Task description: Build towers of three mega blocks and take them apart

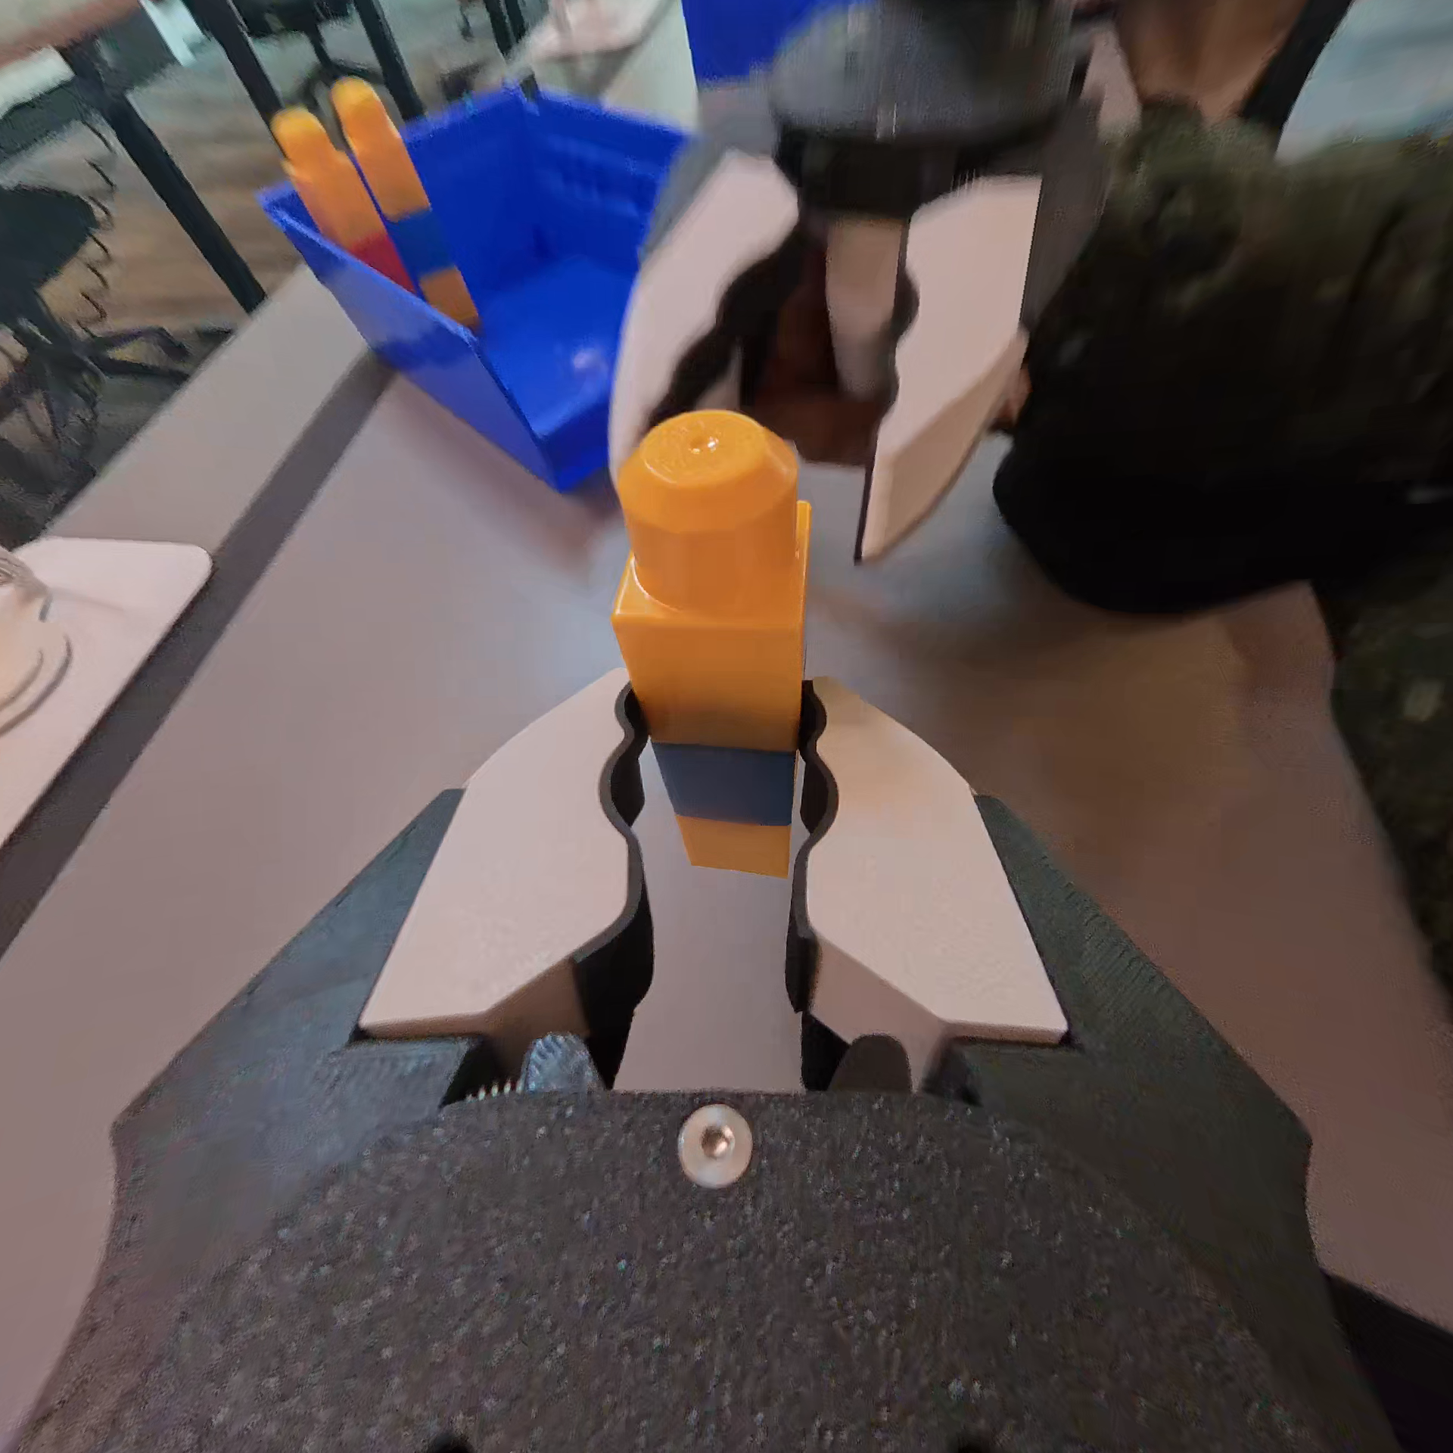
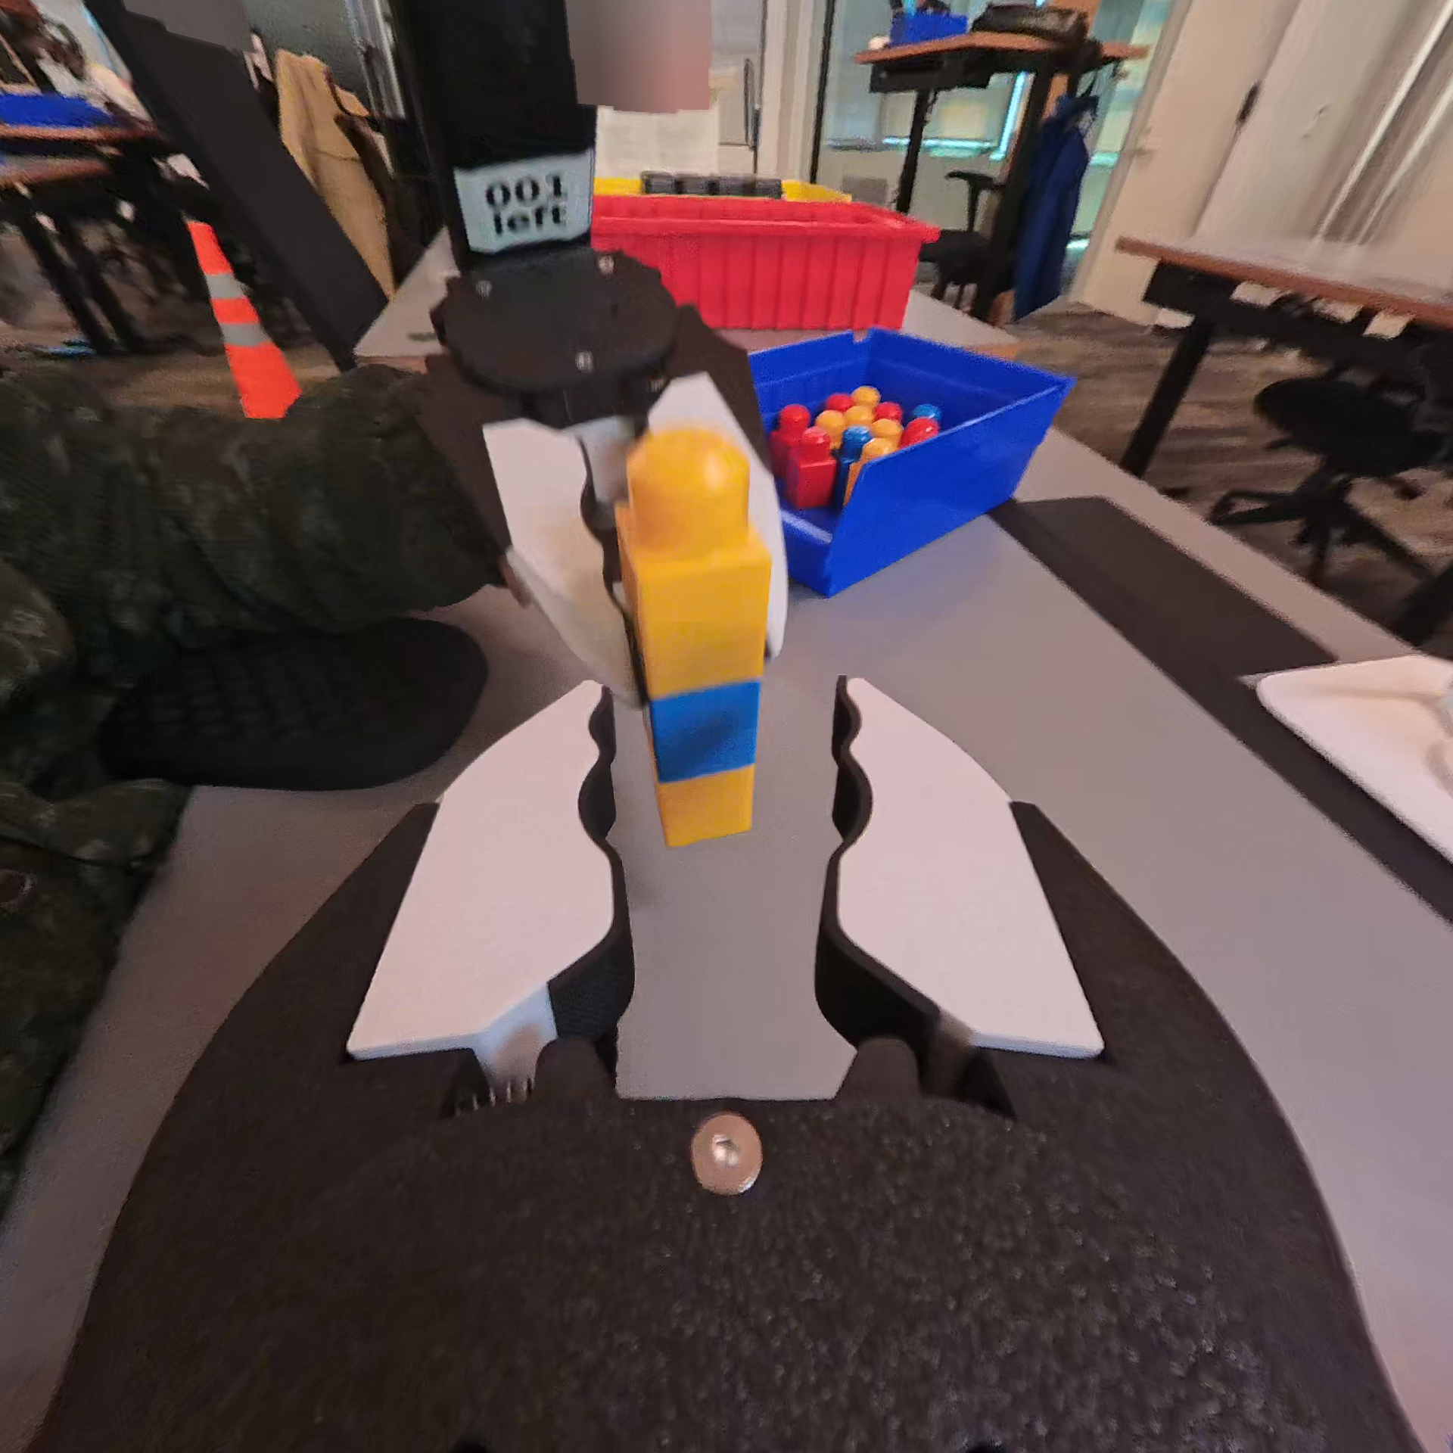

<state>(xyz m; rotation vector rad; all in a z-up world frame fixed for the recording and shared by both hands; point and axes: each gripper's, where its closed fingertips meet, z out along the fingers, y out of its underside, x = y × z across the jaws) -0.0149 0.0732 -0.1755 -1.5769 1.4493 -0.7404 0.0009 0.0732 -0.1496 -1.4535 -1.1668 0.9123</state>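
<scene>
Gripping tower, left hand-held gripper, seemingly.

- A grey tabletop fills the lower part of both views, with a darker strip along its edge at 3 o'clock.
- Behind it, at 12 o'clock, stands a red bin with a yellow bin just behind.
- An orange traffic cone stands at 10 o'clock.
- A wood-topped desk sits at 2 o'clock, another at 1 o'clock before bright windows.
- A black office chair stands on dark carpet at 3 o'clock.
</scene>
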